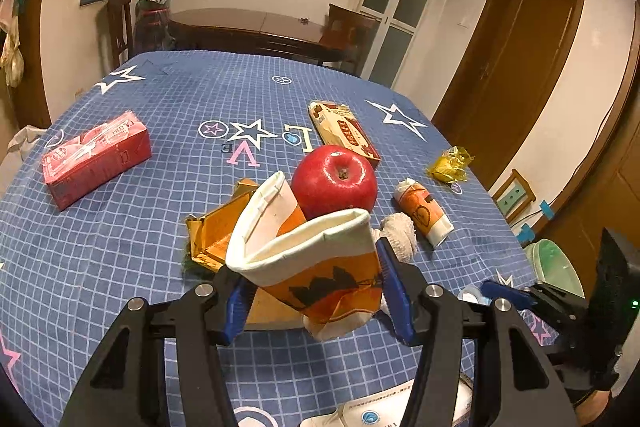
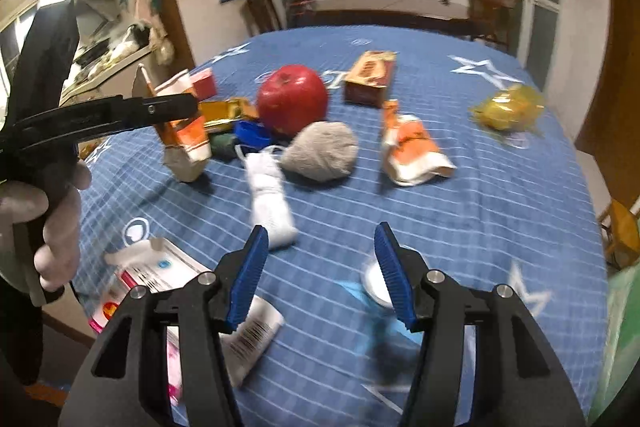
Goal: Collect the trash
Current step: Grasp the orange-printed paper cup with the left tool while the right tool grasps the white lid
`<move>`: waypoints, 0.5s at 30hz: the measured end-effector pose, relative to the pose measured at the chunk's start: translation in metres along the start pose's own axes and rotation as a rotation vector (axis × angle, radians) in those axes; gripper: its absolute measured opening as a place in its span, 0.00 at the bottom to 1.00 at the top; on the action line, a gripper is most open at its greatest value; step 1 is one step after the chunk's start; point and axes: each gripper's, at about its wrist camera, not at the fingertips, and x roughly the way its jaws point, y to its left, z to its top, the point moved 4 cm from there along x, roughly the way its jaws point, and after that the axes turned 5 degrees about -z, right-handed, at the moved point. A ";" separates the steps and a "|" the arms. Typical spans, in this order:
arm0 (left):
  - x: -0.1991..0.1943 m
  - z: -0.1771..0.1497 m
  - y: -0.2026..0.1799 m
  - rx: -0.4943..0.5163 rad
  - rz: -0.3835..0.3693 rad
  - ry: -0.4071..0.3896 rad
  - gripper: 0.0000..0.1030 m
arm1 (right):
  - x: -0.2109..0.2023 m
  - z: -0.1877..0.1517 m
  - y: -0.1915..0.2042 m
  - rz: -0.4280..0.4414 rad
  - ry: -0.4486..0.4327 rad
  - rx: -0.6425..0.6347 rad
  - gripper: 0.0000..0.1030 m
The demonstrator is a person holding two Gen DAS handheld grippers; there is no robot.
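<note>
Early days: left hand-held gripper [image 1: 316, 291] clamps a squashed cup [image 1: 308, 259], right hand-held gripper [image 2: 320, 275] hangs empty, jaws apart. Second cup [image 2: 412, 151], yellow wrapper [image 2: 508, 111] and tissues [image 2: 270, 203] litter the tabletop [image 2: 480, 227].

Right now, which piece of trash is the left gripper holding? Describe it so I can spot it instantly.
On the blue star-print tablecloth, find the red apple near the middle. Directly in front of it, the left gripper pinches a crushed orange-and-white paper cup. Unlike the similar flattened cup lying right of the apple, this one is lifted, its white rim gaping.
</note>
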 end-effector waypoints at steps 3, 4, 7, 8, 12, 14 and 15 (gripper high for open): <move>-0.004 -0.001 0.001 -0.001 -0.009 -0.001 0.56 | 0.004 -0.001 0.006 0.058 0.026 0.016 0.52; -0.005 -0.001 0.002 0.000 -0.011 -0.001 0.56 | 0.001 -0.002 0.009 0.086 0.026 0.024 0.52; -0.010 -0.001 0.004 0.006 -0.022 0.002 0.55 | -0.017 -0.010 0.024 0.177 0.019 -0.014 0.52; -0.012 -0.001 0.005 0.008 -0.027 0.003 0.54 | -0.020 -0.013 0.029 0.193 0.026 -0.043 0.52; -0.013 -0.005 0.003 0.010 -0.049 0.012 0.54 | -0.023 -0.027 0.040 0.220 0.051 -0.101 0.57; -0.012 -0.007 -0.001 0.018 -0.059 0.018 0.54 | -0.023 -0.032 0.041 0.238 0.059 -0.101 0.61; -0.012 -0.008 -0.004 0.022 -0.062 0.021 0.54 | -0.023 -0.032 0.042 0.236 0.055 -0.104 0.62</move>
